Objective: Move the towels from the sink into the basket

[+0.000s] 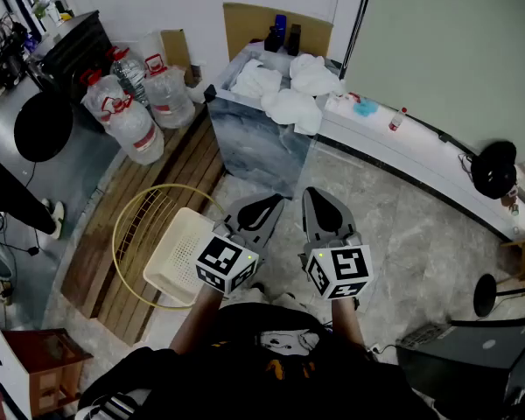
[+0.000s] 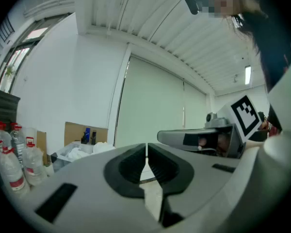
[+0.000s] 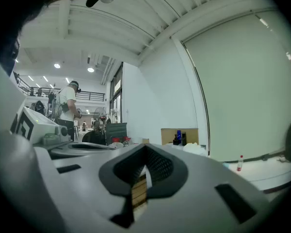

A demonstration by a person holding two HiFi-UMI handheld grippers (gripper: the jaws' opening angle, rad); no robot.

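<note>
Several white towels (image 1: 290, 105) are heaped in and over the sink (image 1: 220, 95), a marble-fronted block at the top centre of the head view. A white perforated basket (image 1: 177, 254) lies on the floor at lower left, inside a gold wire hoop (image 1: 131, 227). My left gripper (image 1: 264, 205) and right gripper (image 1: 318, 201) are held side by side, level, well short of the sink. The left gripper (image 2: 146, 152) is shut with nothing in it, and the towels (image 2: 82, 153) show far off. The right gripper (image 3: 145, 155) is also shut and empty, towels (image 3: 194, 148) beyond it.
Large water jugs (image 1: 127, 112) stand left of the sink, with cardboard (image 1: 245, 20) behind it. A low white ledge (image 1: 420, 151) with a small bottle (image 1: 395, 119) runs right. A black fan (image 1: 494, 169) and a wooden stool (image 1: 39, 366) stand at the sides. A person (image 3: 68, 108) stands far off.
</note>
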